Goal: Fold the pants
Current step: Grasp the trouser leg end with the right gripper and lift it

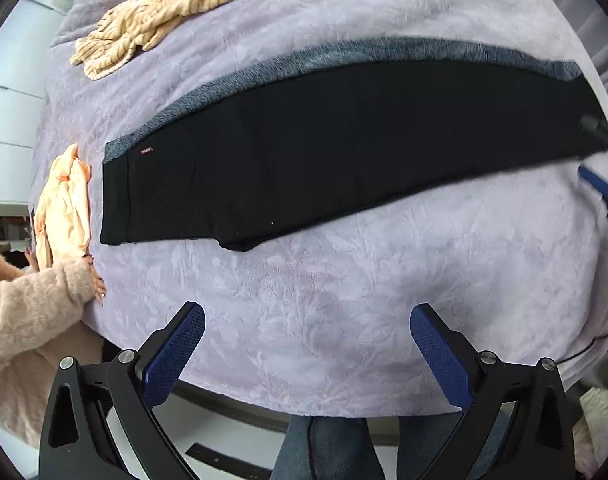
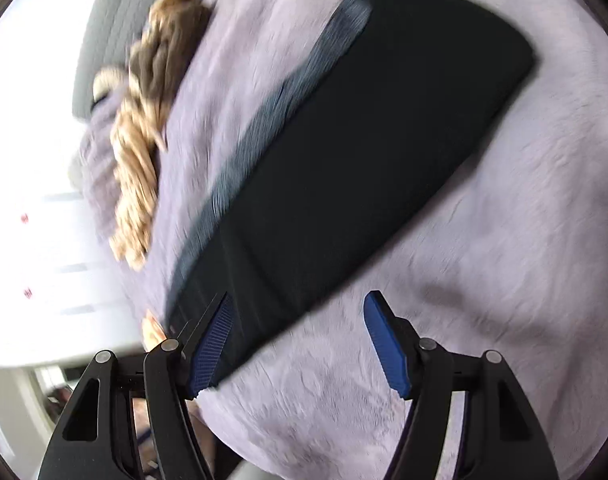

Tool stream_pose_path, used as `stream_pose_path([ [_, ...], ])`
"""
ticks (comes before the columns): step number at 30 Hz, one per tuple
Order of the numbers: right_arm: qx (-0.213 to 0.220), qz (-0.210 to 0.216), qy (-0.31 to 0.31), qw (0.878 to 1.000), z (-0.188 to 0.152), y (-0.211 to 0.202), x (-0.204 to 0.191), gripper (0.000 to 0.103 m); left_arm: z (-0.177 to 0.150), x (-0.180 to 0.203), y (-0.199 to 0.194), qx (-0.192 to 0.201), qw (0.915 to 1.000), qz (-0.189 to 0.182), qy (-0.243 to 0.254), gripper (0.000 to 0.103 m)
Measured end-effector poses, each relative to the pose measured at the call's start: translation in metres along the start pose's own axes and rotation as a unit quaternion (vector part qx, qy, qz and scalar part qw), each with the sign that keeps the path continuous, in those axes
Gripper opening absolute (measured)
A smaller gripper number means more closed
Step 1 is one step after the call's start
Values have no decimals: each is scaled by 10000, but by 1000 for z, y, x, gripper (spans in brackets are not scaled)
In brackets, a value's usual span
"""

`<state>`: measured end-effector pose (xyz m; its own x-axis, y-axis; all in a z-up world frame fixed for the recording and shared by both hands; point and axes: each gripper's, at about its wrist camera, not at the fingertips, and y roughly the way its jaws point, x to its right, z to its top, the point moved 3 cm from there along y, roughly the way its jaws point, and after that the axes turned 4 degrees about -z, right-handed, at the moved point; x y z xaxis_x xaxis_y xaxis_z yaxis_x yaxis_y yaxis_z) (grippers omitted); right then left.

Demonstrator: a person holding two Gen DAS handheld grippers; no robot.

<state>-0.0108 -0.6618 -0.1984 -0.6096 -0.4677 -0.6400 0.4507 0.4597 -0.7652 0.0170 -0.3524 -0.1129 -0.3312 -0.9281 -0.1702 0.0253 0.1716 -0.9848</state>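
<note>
A: Where are the pants (image 1: 344, 148)?
B: Flat on the bed (image 1: 344, 300), legs stacked lengthwise; cross folds remain
A: Grippers?
B: Left gripper (image 1: 308, 320) and right gripper (image 2: 299, 308) gape empty

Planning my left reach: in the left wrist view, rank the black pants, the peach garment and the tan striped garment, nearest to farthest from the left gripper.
From the left gripper:
1. Black pants, straight ahead across the bed.
2. Peach garment, at the left edge.
3. Tan striped garment, far upper left.

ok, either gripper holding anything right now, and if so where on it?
Nothing is held. The left gripper and right gripper are both open and empty above the lilac plush blanket; the long black fleece-lined pants lie flat, ungripped.
</note>
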Motion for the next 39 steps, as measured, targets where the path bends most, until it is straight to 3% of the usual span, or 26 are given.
stream_pose_path([
  [4,513,320,677,9959,23,-18,27,73,2,5,-3,69,9999,79,130,103],
  [8,1033,254,1159,9875,40,-32,46,73,3,4,0,-31,9999,84,82,103],
  [12,1067,290,1662,9799,50,-33,69,72,6,0,5,-121,9999,86,-45,103],
  [13,1067,277,1709,9791,53,-31,74,66,7,-1,6,-140,9998,85,-68,103],
  [16,980,334,1683,9803,62,-30,80,24,12,0,7,-144,9998,102,-90,103],
  [18,934,468,1423,9843,72,-31,69,13,14,2,7,-147,9998,71,-86,103],
  [21,1027,241,745,9916,81,-41,53,13,16,7,8,-145,9999,38,-18,103],
  [24,695,-734,752,9920,81,-26,73,14,17,9,9,-167,9999,20,36,103],
  [27,626,-130,1348,9888,70,-25,96,16,16,5,11,-190,9998,22,-18,103],
  [30,662,8,1279,9896,57,-33,99,31,15,2,17,-302,9994,-22,-149,103],
  [32,557,193,1151,9916,51,-31,92,49,14,4,19,-354,9993,-38,-148,103],
  [34,572,161,1006,9931,52,-28,85,56,15,9,17,-324,9995,-11,-55,103],
  [36,566,-48,967,9937,55,-20,82,56,16,12,13,-242,9997,32,33,103],
  [37,532,-129,1002,9935,58,-14,80,51,16,12,11,-205,9998,56,58,103],
  [38,492,-241,984,9936,60,-9,80,20,16,11,9,-173,9998,67,69,103],
  [39,480,-459,890,9938,60,-9,80,15,15,10,7,-131,9999,71,59,103],
])
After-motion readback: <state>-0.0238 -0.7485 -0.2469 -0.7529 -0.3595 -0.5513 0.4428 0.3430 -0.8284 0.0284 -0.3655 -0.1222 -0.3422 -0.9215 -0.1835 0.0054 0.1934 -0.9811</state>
